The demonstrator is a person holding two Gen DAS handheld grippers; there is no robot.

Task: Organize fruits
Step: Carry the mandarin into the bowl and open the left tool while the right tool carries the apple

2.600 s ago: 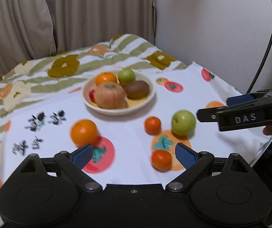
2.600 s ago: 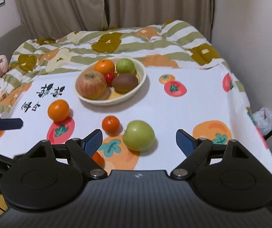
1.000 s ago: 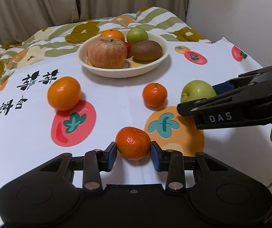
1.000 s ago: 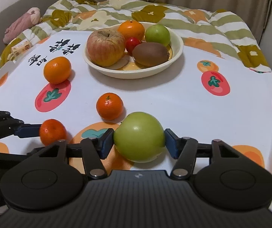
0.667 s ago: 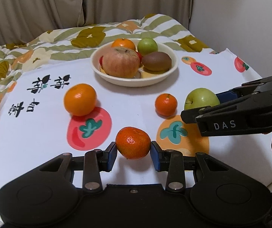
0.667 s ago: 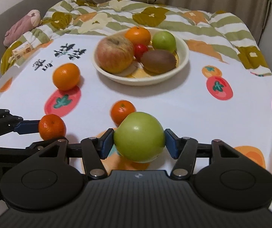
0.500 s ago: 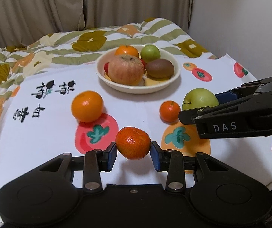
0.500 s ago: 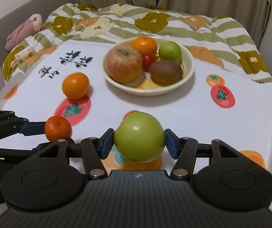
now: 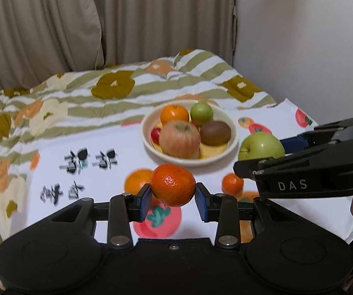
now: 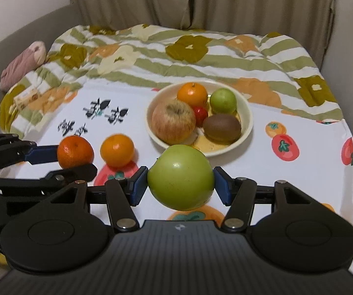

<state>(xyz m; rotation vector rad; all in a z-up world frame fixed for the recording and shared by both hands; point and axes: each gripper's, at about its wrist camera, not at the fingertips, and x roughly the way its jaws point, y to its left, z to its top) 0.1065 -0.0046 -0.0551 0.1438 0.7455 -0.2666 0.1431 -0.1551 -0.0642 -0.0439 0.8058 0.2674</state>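
Note:
My left gripper (image 9: 172, 200) is shut on a small mandarin (image 9: 172, 184) and holds it in the air above the white cloth; the mandarin also shows in the right wrist view (image 10: 75, 151). My right gripper (image 10: 181, 188) is shut on a green apple (image 10: 181, 177), also lifted, which shows in the left wrist view (image 9: 260, 146). A cream bowl (image 10: 246, 125) farther back holds a red apple (image 10: 172, 120), an orange (image 10: 192, 93), a small green apple (image 10: 223, 100), a kiwi (image 10: 222, 127) and a small red fruit (image 10: 200, 114).
An orange (image 10: 117, 150) and a smaller mandarin (image 9: 232, 184) lie on the white printed cloth (image 10: 299, 172). A striped floral quilt (image 10: 201, 46) covers the bed behind. A pink soft toy (image 10: 22, 64) lies at the far left. Curtains and a wall stand behind.
Both grippers closed on their fruits, the left on the mandarin and the right on the green apple, then lifted them off the cloth and rose higher.

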